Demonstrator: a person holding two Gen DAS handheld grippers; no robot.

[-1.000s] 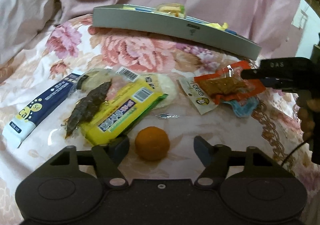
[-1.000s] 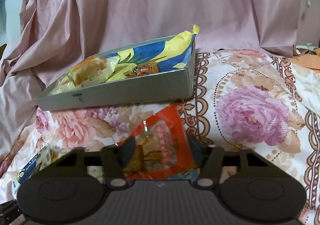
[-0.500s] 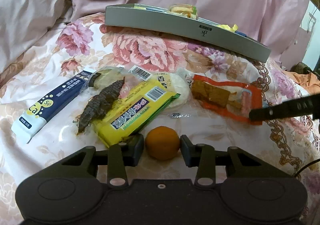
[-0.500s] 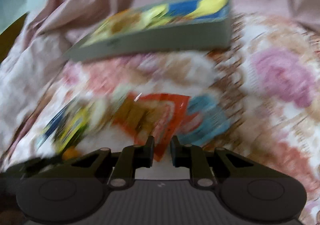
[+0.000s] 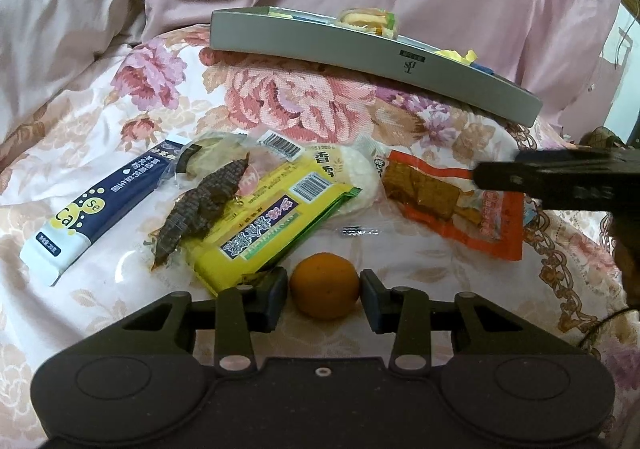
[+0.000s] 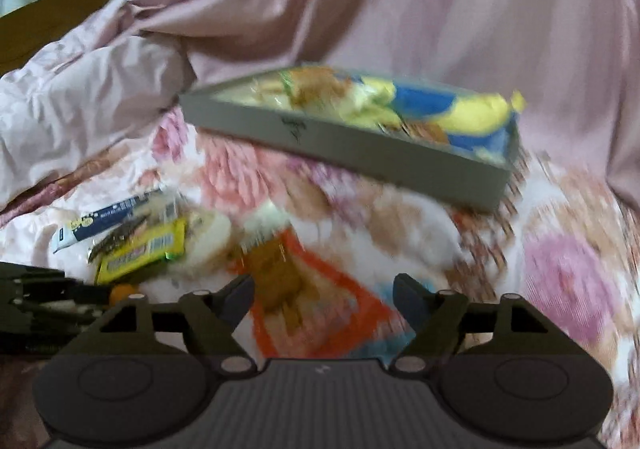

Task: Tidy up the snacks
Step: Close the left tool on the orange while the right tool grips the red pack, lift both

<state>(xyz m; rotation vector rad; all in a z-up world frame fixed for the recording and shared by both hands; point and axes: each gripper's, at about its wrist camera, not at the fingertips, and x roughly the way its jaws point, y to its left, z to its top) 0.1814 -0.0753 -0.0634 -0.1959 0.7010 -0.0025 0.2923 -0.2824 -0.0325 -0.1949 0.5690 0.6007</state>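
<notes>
My left gripper [image 5: 324, 291] is shut on a small orange [image 5: 325, 291] resting on the floral bedspread; both pads touch its sides. My right gripper [image 6: 323, 295] is open and hovers over an orange-red snack packet [image 6: 312, 305], which lies flat on the bed [image 5: 452, 205]. A grey box [image 5: 372, 61] holding several snack packs stands at the back, also in the right wrist view [image 6: 352, 153]. The right gripper shows from the side in the left wrist view [image 5: 560, 177].
A yellow packet [image 5: 272, 225], a dark dried-fish pack [image 5: 200, 209], a navy and white stick pack [image 5: 100, 209] and a round rice cracker [image 5: 356, 177] lie left of the orange-red packet. Pink bedding is piled behind the box. The right wrist view is blurred.
My left gripper closed from wide open onto the orange. My right gripper put the orange-red packet down on the bed, shut briefly, then opened above it and swung left.
</notes>
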